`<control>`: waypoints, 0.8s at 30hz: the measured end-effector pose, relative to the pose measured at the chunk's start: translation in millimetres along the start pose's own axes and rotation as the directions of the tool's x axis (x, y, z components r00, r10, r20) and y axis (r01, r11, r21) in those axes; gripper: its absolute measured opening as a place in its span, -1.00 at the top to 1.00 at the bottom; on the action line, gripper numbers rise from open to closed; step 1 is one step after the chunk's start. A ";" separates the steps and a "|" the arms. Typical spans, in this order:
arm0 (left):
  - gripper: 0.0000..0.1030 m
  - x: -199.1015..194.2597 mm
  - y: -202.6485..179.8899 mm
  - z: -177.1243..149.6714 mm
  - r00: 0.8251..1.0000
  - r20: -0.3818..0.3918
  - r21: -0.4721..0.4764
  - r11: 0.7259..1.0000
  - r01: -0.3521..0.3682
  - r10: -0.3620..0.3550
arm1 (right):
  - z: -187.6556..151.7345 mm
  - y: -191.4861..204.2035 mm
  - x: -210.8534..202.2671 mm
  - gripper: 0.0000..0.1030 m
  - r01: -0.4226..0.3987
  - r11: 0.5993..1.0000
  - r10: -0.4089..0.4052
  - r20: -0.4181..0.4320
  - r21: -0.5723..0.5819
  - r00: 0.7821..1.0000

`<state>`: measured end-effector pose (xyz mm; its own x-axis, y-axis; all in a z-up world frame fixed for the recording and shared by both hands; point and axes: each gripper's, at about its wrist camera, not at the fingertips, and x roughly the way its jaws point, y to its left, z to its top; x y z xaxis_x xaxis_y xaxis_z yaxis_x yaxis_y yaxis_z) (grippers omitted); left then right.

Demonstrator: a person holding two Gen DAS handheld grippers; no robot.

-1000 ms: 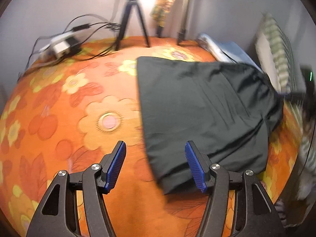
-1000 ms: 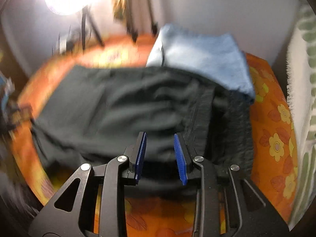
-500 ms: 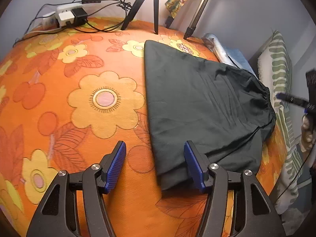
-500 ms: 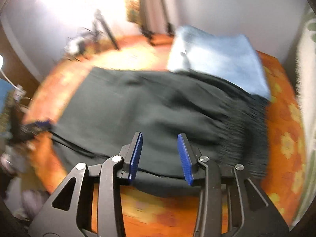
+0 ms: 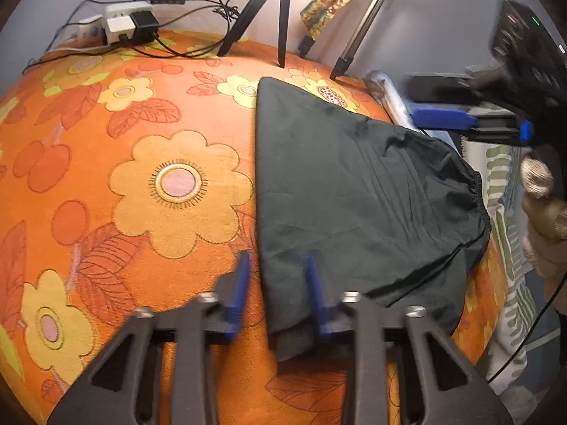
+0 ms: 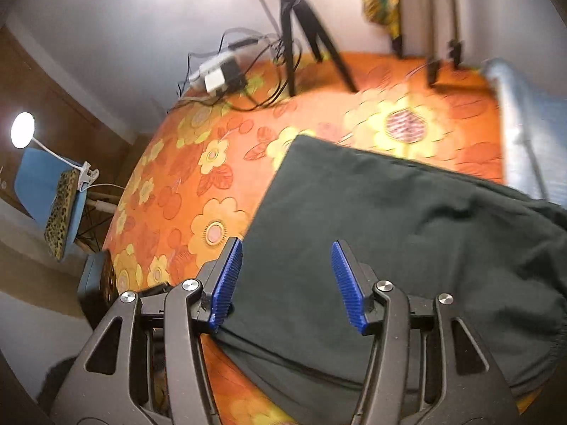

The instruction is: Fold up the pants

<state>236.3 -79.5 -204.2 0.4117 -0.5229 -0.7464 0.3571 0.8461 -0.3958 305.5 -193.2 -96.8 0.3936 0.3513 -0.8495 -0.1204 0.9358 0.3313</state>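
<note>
Pants: the dark pants (image 5: 354, 205) lie folded on the orange floral cover (image 5: 106, 177), filling the left wrist view from centre to 3 o'clock; elastic waistband (image 5: 478, 198) at 3 o'clock, near corner at 6 o'clock.
Left gripper: the left gripper (image 5: 276, 283) has just been closing; its jaws now stand narrow astride the near left edge of the pants, cloth between them, pads blurred and not visibly pressing.
Right gripper: the right gripper (image 6: 287, 279) has just been opening; jaws released and empty, above the left part of the pants, which a second ago showed their waistband end.
Meaning: judged, the last fold is laid and the next grip is being set up at the near corner.
Background: tripod (image 5: 269, 10) at 12 o'clock, power strip (image 5: 120, 24) at 11 o'clock.
</note>
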 end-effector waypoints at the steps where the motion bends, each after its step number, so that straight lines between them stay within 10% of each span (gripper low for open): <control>1: 0.72 0.6 0.2 -0.2 1.000 0.004 -0.002 1.000 -0.002 0.002 | 3.1 4.5 6.8 -0.07 0.003 1.000 -0.003 -0.015 -0.002 1.000; 13: 0.86 -8.8 -2.0 -0.7 0.997 0.061 0.005 0.999 0.042 -0.042 | 31.7 39.1 101.4 -0.07 0.067 0.998 -0.067 -0.162 -0.005 0.985; 20: 0.87 -17.7 -8.0 -0.9 0.995 0.084 0.044 0.998 0.049 -0.052 | 31.9 72.0 137.5 -0.05 0.243 0.958 -0.270 -0.200 -0.149 0.942; 24: 0.87 -17.9 -8.8 -2.9 0.995 0.086 0.042 0.998 0.046 -0.049 | 30.8 68.8 146.3 0.52 0.285 0.944 -0.319 -0.233 -0.165 0.919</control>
<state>223.4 -77.3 -188.9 0.4638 -0.5710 -0.6774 0.4103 0.8161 -0.4069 382.9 -78.2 -185.5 0.1874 0.0312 -0.9818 -0.1519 0.9884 0.0024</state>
